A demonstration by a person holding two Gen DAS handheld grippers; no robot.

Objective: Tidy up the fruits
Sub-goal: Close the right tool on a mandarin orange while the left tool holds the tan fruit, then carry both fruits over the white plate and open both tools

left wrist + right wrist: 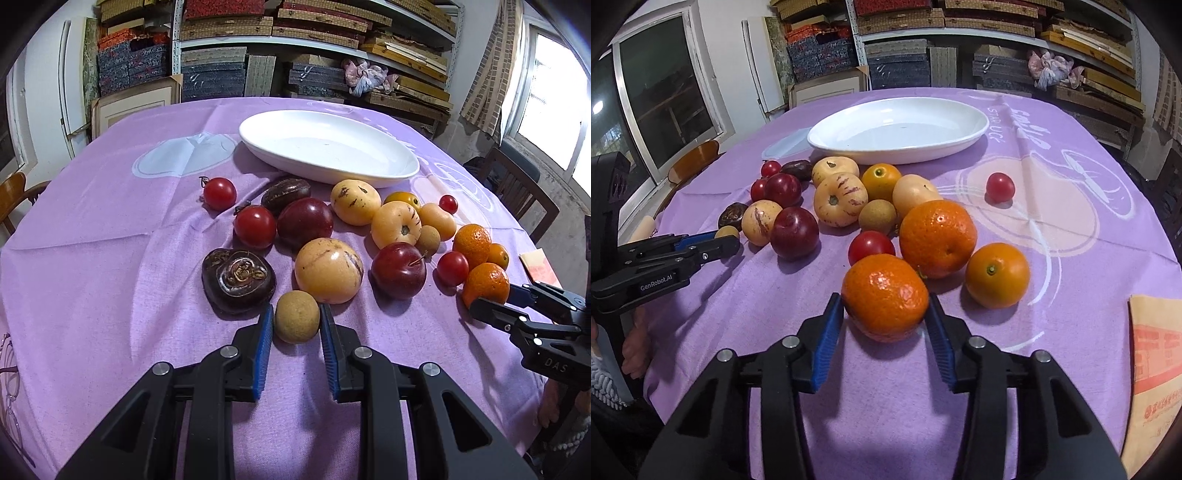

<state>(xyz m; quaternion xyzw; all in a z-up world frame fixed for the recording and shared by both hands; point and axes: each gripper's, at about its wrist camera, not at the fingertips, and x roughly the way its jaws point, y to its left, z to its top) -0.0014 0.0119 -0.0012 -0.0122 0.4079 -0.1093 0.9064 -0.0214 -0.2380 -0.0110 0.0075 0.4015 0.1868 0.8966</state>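
Nearest the left wrist camera, the left gripper (pixel 296 321) has its blue pads clenched on a small brown round fruit (pixel 296 322), which sits on the purple tablecloth (pixel 110 229) at the near edge of the fruit pile. Just beside it lie a dark, ridged heart-shaped fruit (pixel 238 280) to the left and a large yellow fruit with purple streaks (pixel 328 270) behind.

In the right wrist view the right gripper (pixel 885 301) closes around an orange mandarin (pixel 885 297) — both blue pads touch its sides, and the fruit rests on the cloth. A second mandarin (pixel 938 238) lies touching it behind, with a red cherry tomato (pixel 871 246) to its left and a smooth orange citrus (pixel 997 275) to the right.

The white oval dish (pixel 328 147) stands behind the pile, holding no fruit in either view.

Each view shows something the other lacks: the left camera catches a window and a dark wooden chair (pixel 524 192) on the right, while the right camera shows printed lettering on the cloth, a lone cherry tomato (pixel 1000 187) apart from the pile, and an orange-printed paper envelope (pixel 1156 369) at the table's right edge. Each gripper appears at the edge of the other's picture — there, fingertips hide most of the held fruit.
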